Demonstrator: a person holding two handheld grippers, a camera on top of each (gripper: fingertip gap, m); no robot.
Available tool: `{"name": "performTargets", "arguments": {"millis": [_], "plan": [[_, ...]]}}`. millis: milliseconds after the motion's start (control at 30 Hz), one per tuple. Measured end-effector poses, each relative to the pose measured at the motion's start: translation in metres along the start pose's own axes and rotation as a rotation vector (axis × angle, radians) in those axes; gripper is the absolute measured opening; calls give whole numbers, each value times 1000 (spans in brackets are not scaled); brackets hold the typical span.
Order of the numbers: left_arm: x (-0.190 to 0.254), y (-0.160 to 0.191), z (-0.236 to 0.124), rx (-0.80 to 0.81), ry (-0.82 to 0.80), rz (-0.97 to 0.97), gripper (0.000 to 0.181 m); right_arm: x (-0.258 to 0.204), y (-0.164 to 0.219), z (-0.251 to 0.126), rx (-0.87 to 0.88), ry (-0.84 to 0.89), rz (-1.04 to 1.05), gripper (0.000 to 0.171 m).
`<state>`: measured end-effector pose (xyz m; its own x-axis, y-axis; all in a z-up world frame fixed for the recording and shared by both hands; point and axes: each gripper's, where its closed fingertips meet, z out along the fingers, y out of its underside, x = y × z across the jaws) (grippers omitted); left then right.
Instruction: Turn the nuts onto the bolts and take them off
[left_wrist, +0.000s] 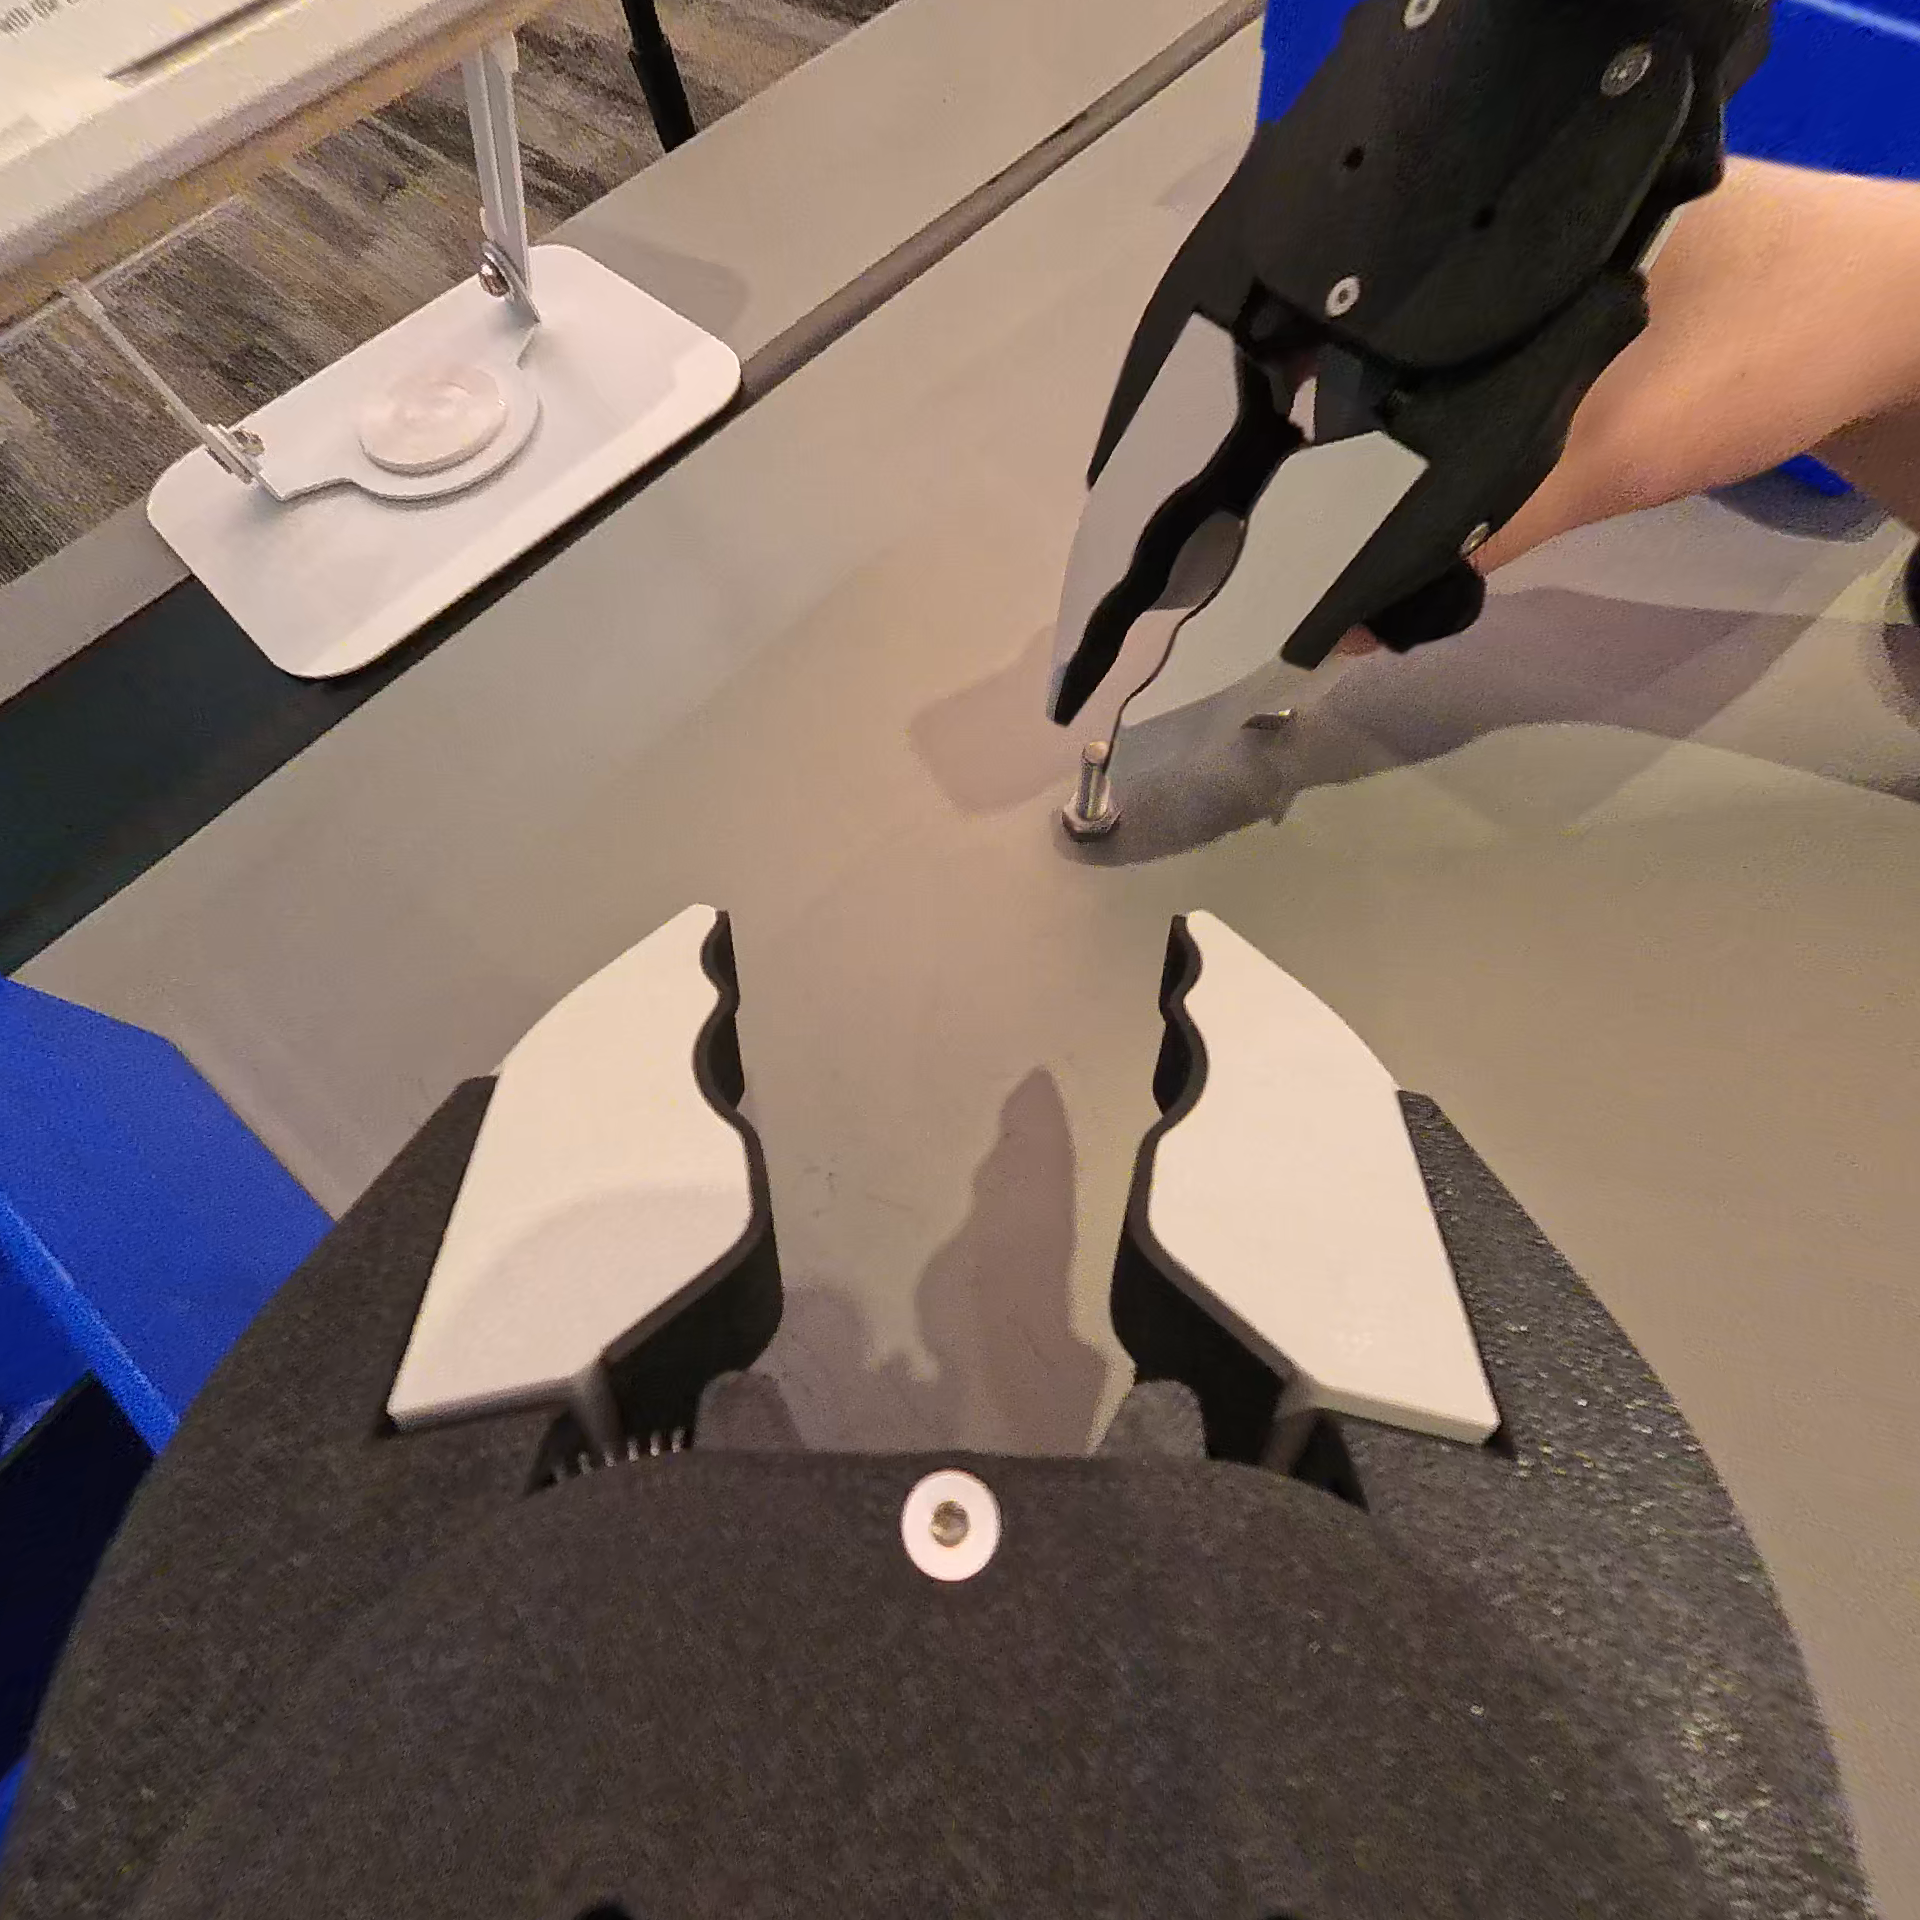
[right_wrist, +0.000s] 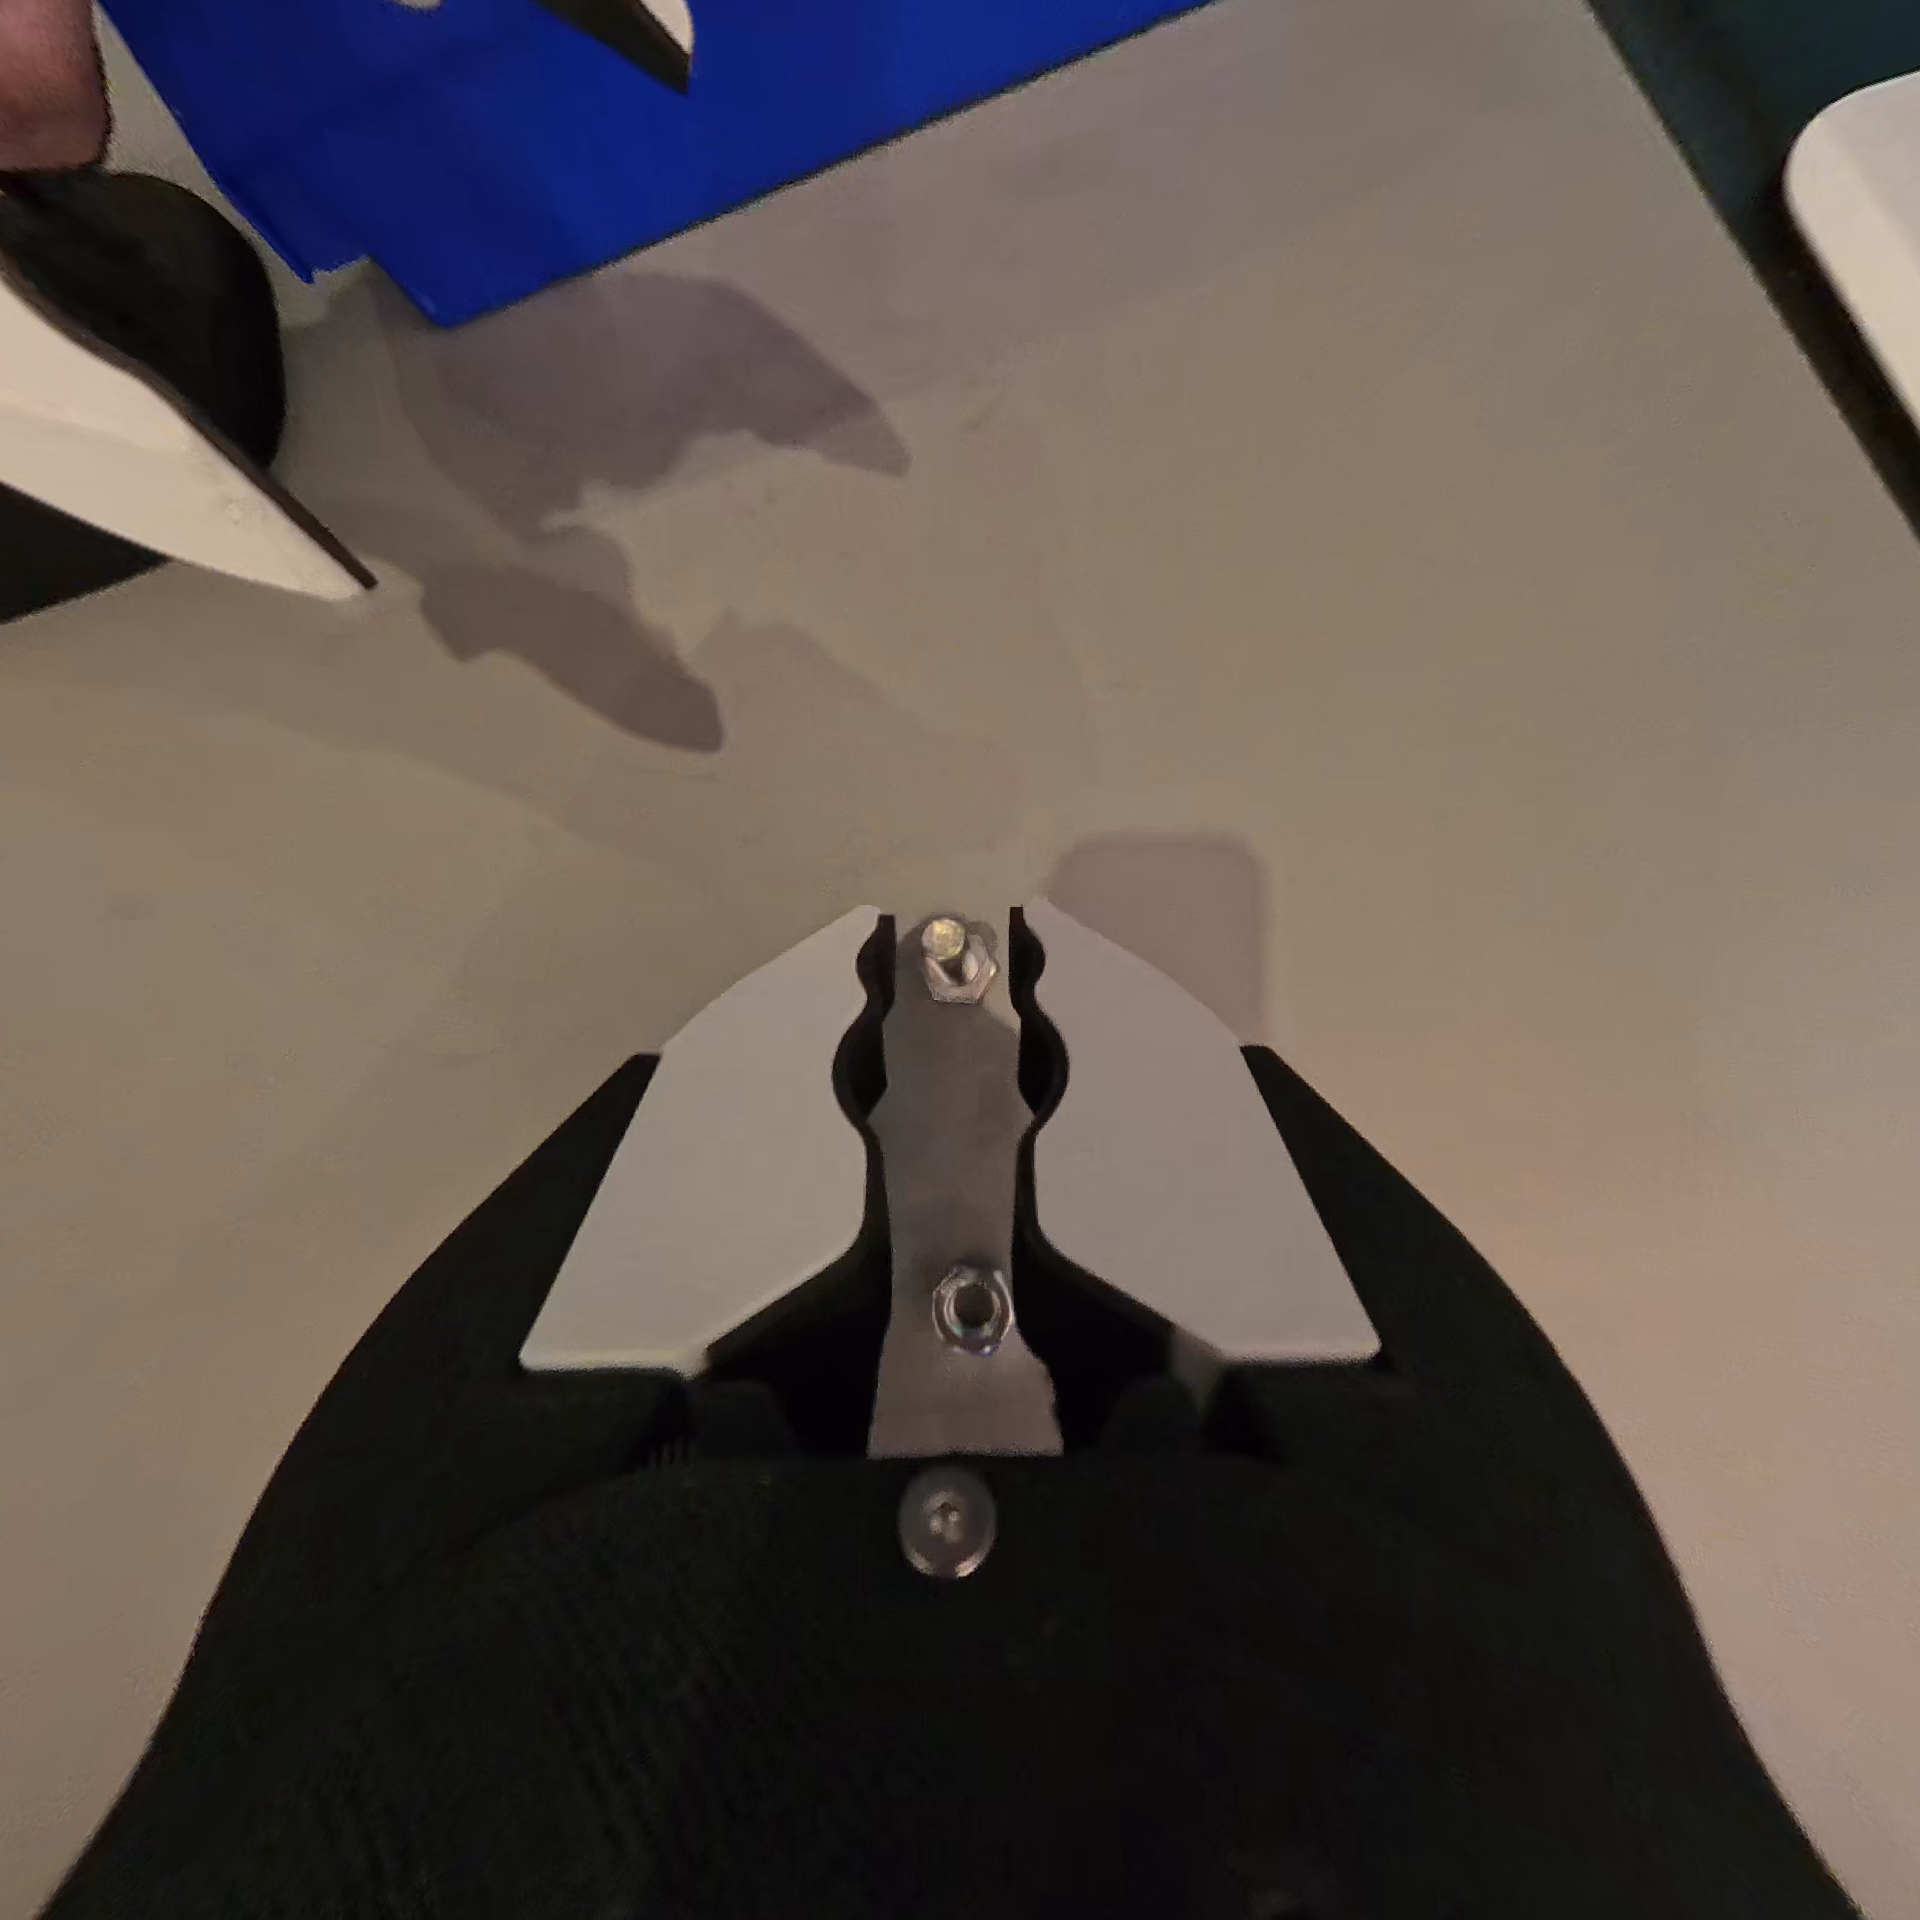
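Observation:
A silver bolt (left_wrist: 1091, 790) stands upright on its head on the grey table (left_wrist: 623, 831). My right gripper (left_wrist: 1091, 722) hangs tips-down just above its top, jaws narrowly apart and empty. In the right wrist view the bolt (right_wrist: 951, 961) shows from above in the gap between the right gripper's (right_wrist: 951, 914) tips, touching neither. A loose nut (right_wrist: 971, 1314) lies on the table farther back under that gripper; it also shows in the left wrist view (left_wrist: 1273, 717). My left gripper (left_wrist: 948, 920) is wide open and empty, short of the bolt.
A white stand base (left_wrist: 447, 457) sits at the table's far left edge. Blue bins stand at the left (left_wrist: 104, 1195) and far right (left_wrist: 1829, 83); one shows in the right wrist view (right_wrist: 623, 135). A person's forearm (left_wrist: 1714, 364) holds the right gripper. Some 10 cm of space lies between my two pairs of fingers. Measured from the fingertips, the loose nut (right_wrist: 971, 1314) is 8 cm or so from the right gripper and 15 cm from the left.

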<state>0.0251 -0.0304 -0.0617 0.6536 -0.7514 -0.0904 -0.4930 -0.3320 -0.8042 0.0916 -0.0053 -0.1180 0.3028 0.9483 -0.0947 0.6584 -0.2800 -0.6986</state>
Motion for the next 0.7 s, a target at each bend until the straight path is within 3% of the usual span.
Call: {"name": "performTargets", "arguments": {"millis": [533,700], "plan": [[1,-1,1,1,6,-14,79,2,4,-14,2,22,-28,22],[-4,-9,-3,36,15,-15,79,-5,-9,-35,21,52,-103,27]]}}
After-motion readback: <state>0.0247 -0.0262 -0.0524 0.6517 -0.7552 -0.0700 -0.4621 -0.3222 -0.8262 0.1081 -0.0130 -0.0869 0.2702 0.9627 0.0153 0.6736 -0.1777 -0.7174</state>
